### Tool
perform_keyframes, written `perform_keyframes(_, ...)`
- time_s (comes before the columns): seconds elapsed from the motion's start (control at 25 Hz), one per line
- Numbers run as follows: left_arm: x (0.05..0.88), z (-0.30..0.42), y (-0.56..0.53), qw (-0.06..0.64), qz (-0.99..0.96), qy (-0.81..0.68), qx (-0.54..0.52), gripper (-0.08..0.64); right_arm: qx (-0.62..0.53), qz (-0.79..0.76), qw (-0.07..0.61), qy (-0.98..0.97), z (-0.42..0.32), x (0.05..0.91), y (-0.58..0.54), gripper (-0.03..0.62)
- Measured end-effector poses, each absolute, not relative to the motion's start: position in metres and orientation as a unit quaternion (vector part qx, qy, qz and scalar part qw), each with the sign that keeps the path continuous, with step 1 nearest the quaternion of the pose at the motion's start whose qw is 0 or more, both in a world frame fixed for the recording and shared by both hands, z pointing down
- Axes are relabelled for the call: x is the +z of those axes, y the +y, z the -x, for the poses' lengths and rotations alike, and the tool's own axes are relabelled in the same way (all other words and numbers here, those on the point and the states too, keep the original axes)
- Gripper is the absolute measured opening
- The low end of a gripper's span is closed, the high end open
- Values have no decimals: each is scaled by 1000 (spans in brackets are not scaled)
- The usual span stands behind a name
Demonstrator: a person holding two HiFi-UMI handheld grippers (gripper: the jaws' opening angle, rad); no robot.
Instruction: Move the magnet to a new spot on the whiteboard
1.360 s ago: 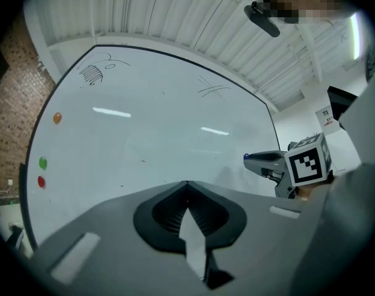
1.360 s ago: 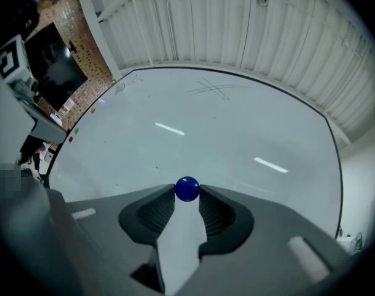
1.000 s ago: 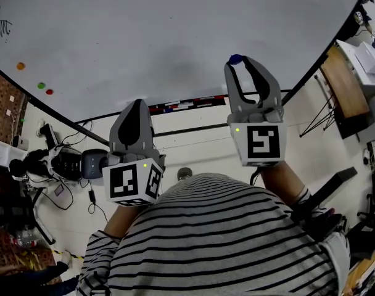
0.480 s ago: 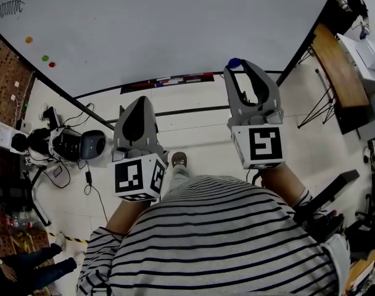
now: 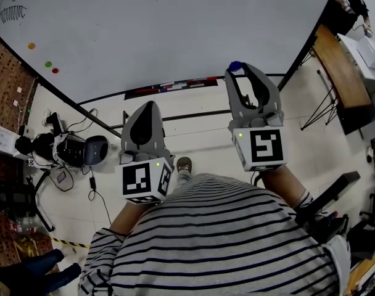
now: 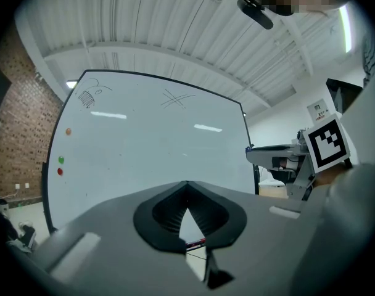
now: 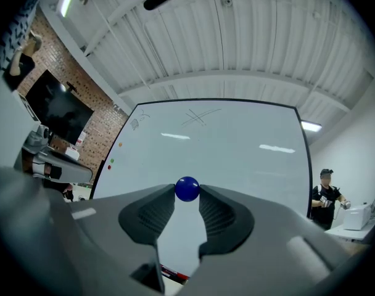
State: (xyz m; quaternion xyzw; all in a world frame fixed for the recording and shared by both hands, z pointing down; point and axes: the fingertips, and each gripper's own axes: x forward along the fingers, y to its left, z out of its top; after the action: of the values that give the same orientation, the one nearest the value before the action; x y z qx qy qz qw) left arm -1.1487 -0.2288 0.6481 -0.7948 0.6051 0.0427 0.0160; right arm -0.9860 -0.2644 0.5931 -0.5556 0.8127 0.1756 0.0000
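Observation:
A round blue magnet (image 5: 235, 66) (image 7: 187, 189) sits pinched between the tips of my right gripper (image 5: 240, 69) (image 7: 187, 193), which is shut on it. It is held off the whiteboard (image 5: 175, 23) (image 7: 224, 147), near the board's lower edge. My left gripper (image 5: 148, 105) (image 6: 186, 184) is lower and to the left, its jaws shut with nothing between them. It points at the whiteboard (image 6: 150, 147). An orange magnet (image 5: 31, 45), a green magnet (image 5: 48, 64) and a red magnet (image 5: 55, 70) stick to the board's far left.
The board's tray with markers (image 5: 169, 86) runs along its bottom edge. A wooden table (image 5: 335, 73) stands to the right, with a person (image 7: 326, 196) beside it. Cabled equipment (image 5: 70, 148) lies on the floor at left. A doodle (image 5: 8, 8) marks the board's top left.
Both grippers have drawn back a little from the board and the left one has shifted right. The blue magnet stays in the right gripper's tips.

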Motion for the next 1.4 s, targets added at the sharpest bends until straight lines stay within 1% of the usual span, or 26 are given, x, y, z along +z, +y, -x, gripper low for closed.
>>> perform_keyframes(0.4, 641, 1151, -237, 19, 796, 603, 53, 17, 180, 554, -5, 813, 992, 588, -272, 124)
perform_keyframes(0.48, 639, 1155, -243, 11, 796, 603, 59, 17, 183, 552, -6, 814, 995, 585, -277, 124)
perform_keyframes(0.6, 645, 1165, -275, -9, 798, 600, 60, 17, 189, 551, -12, 813, 1004, 583, -307, 124)
perform_keyframes(0.76, 647, 1182, -313, -13, 799, 598, 64, 17, 206, 549, -21, 810, 1018, 570, -350, 124)
perform_keyframes(0.92, 628, 1202, -342, -21, 807, 584, 85, 16, 222, 548, -29, 806, 1041, 550, -390, 124)
perform_keyframes(1.16, 594, 1245, -386, -13, 812, 574, 104, 17, 261, 568, -42, 780, 1065, 518, -457, 124)
perform_keyframes(1.4, 587, 1272, -424, -24, 824, 554, 116, 16, 255, 595, -36, 761, 1080, 506, -502, 124)
